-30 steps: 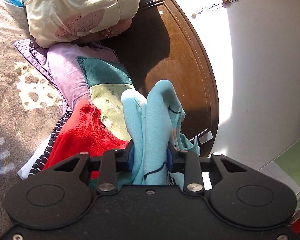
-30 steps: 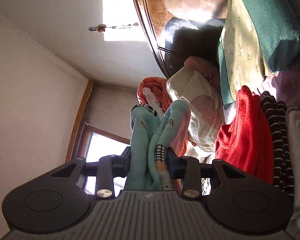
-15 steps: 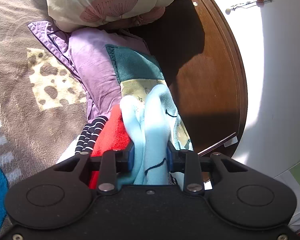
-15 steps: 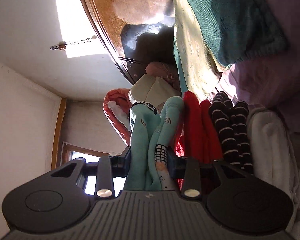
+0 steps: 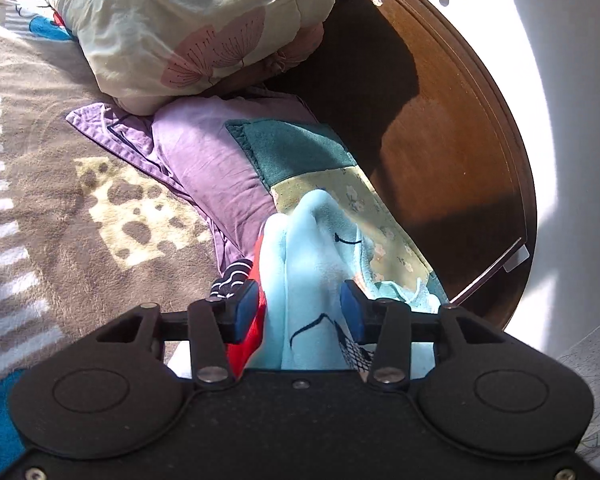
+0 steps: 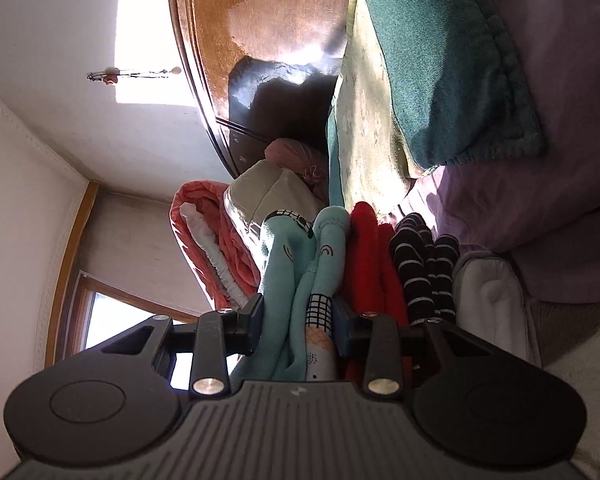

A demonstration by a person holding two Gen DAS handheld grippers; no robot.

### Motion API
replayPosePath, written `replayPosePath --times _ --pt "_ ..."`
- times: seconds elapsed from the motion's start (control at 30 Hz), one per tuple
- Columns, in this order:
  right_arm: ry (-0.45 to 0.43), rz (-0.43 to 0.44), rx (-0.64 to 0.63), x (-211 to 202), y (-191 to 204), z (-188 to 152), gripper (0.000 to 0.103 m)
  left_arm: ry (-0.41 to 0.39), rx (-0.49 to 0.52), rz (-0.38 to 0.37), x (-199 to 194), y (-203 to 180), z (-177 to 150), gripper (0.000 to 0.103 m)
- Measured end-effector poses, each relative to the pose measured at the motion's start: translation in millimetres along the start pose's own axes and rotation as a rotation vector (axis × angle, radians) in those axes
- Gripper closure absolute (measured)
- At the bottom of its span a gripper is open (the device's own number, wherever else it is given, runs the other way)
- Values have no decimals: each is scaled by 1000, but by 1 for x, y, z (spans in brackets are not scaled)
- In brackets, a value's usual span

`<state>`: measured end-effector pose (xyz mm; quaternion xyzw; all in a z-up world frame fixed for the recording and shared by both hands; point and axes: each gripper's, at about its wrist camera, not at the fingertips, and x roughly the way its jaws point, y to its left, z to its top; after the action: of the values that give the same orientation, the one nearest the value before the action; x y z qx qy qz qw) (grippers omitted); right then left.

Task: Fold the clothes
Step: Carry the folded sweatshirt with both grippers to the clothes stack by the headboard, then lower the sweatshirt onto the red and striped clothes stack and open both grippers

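Left wrist view: red garment (image 5: 256, 326) beside the folded turquoise garment (image 5: 308, 280), which runs lengthwise away from the left gripper (image 5: 299, 311), whose jaws are opening around it. Right wrist view: right gripper (image 6: 298, 320) clamps that turquoise bundle, its folded end pointing away; striped garment (image 6: 424, 276) lies rightward.

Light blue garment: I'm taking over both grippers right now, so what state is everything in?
Left gripper: jaws opening, the light blue garment between them.
Right gripper: shut on the same garment's other end.
Place: garment folded, against the red garment beside the striped one.
Done: folding, carrying to the stack.
Left: release right gripper, withdraw both.
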<state>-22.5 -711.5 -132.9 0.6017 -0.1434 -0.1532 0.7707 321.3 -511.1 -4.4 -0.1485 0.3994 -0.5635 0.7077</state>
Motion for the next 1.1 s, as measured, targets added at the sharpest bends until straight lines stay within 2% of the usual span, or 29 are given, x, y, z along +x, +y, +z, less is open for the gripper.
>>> replayPosePath --times 0.1,0.2,0.23,0.37,0.43,0.5,0.63,0.73,0.77,0.83,0.87,0.9,1.03,1.1 --pt "-98 -30 -289 -17 45 -2 65 -129 105 -14 -38 -17 -5 60" --pt "-102 56 -616 -18 92 -18 65 -177 232 -2 -51 -34 -23 58" --pt "-87 62 -701 -15 101 -24 65 -173 288 30 -46 -39 -31 58" --pt "66 -62 -915 16 101 -51 62 -123 443 98 -13 -48 -57 58" --pt "123 -154 -911 21 87 -54 63 -111 545 140 1 -52 -72 56" --pt "147 -209 -885 21 77 -53 64 -117 586 159 8 -51 -80 54" --pt "133 -206 -876 18 74 -59 66 -111 571 167 10 -45 -80 50" --pt "109 -202 -859 11 76 -63 66 -137 586 170 -9 -61 -78 49" --pt "95 -192 -842 8 77 -63 64 -147 588 168 -17 -66 -78 48" --pt "67 -171 -818 -6 87 -66 52 -156 598 185 -32 -74 -81 44" --pt "65 -164 -821 -13 93 -69 39 -158 595 193 -39 -78 -82 43" --pt "62 -164 -825 -18 99 -71 31 -157 580 201 -46 -81 -84 40" --pt "108 -201 -755 -33 113 -73 25 -135 530 224 -72 -88 -93 31" --pt "125 -212 -725 -41 121 -74 15 -117 512 250 -82 -92 -99 27"
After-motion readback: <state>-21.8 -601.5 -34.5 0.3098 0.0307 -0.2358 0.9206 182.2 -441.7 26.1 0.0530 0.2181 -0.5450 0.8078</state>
